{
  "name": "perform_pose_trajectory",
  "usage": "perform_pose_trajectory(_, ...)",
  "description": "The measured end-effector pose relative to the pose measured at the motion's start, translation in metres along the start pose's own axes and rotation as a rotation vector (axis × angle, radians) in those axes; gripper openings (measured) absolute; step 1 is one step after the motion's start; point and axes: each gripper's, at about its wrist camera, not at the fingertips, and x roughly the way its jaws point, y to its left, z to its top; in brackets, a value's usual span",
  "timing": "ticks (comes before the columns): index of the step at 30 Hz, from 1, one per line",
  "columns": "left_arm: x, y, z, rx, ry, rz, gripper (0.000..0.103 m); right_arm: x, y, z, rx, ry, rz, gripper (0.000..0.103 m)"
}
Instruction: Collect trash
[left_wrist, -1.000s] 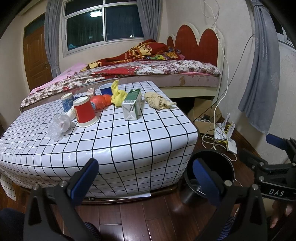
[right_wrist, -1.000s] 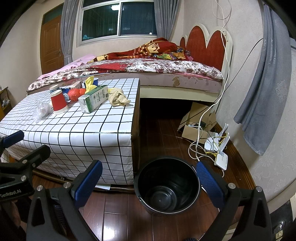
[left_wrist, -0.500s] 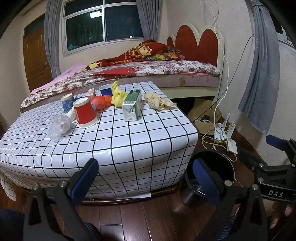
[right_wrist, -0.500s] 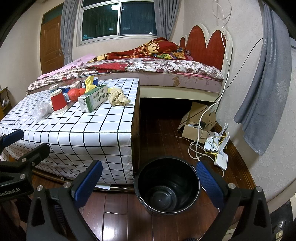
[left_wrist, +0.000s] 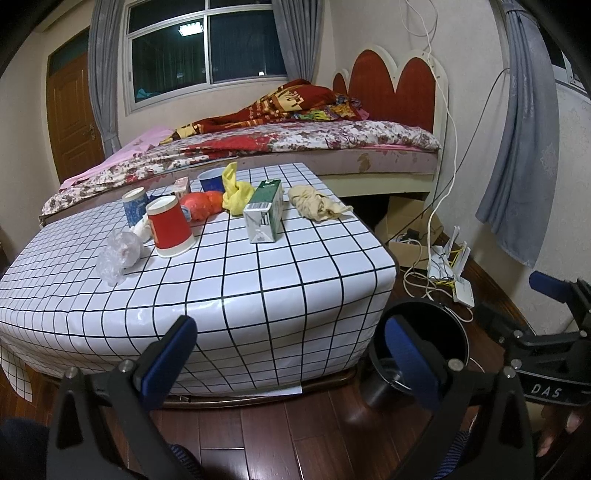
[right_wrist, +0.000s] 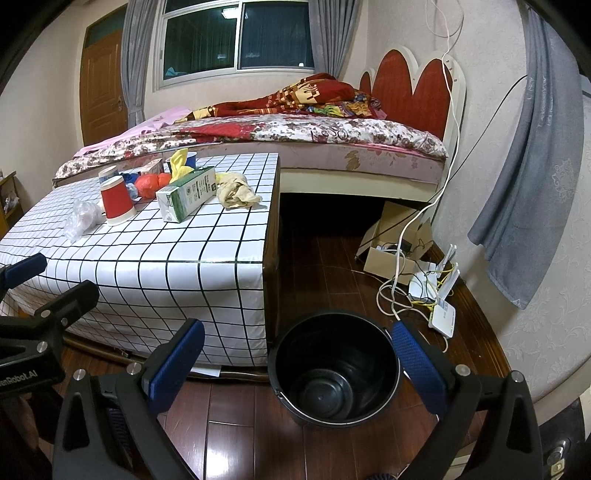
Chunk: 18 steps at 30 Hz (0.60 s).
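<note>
Trash lies on a low table with a checked cloth (left_wrist: 258, 280): a green milk carton (left_wrist: 265, 216), a red paper cup upside down (left_wrist: 170, 230), a clear plastic wad (left_wrist: 120, 253), a crumpled beige tissue (left_wrist: 317, 203), a yellow bag (left_wrist: 234, 188), an orange bag (left_wrist: 201, 205) and blue cups (left_wrist: 133, 206). An empty black bucket (right_wrist: 334, 369) stands on the floor by the table's right corner. My left gripper (left_wrist: 288, 354) is open and empty, low before the table. My right gripper (right_wrist: 295, 362) is open and empty, just above the bucket.
A bed (right_wrist: 314, 136) with a red headboard stands behind the table. A cardboard box (right_wrist: 391, 247), white cables and a router (right_wrist: 441, 314) lie on the wood floor at the right wall. A grey curtain (right_wrist: 524, 192) hangs at the right.
</note>
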Motion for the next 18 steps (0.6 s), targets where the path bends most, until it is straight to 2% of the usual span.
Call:
perform_pose_trajectory(11, 0.0, 0.004, 0.006, -0.001, 0.001, -0.003, 0.102, 0.002, -0.005, -0.004, 0.002, 0.004, -0.006, 0.102)
perform_pose_trajectory(12, 0.0, 0.004, 0.005, -0.001, -0.001, -0.002, 0.102, 0.006, 0.005, -0.005, 0.0, 0.005, -0.007, 0.102)
perform_pose_trajectory(18, 0.008, 0.01, 0.006, -0.017, 0.003, 0.005, 0.102, 0.009, 0.006, -0.004, -0.005, 0.012, -0.001, 0.102)
